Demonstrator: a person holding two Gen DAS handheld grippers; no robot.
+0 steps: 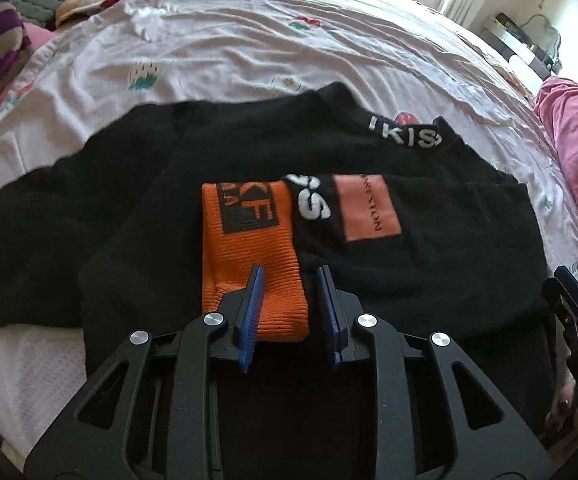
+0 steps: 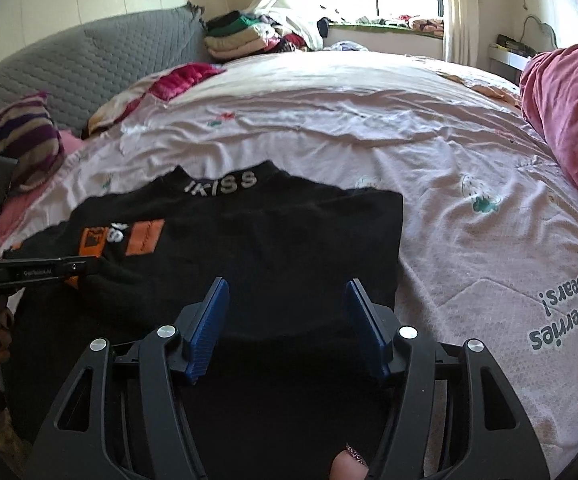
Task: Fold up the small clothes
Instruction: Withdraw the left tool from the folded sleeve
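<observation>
I am seeing one black top (image 2: 249, 240) reading "IKISS" lying on the bedsheet (image 2: 369, 120) printed "Strawberries with bears!"; left gripper (image 1: 290, 280) and right gripper (image 2: 285, 294) are both hanging spread, pinching nothing.

The left gripper (image 1: 290, 276) points steeply down, its blue fingers (image 1: 253, 300) narrowly parted with nothing clamped. The right gripper (image 2: 287, 296) tilts down, its fingers (image 2: 209, 320) wide apart and empty. A thumb (image 2: 349, 466) shows near its base.

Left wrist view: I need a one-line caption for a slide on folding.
Left tool, open, above the orange cuff folded across a black top on a bed sheet.
</observation>
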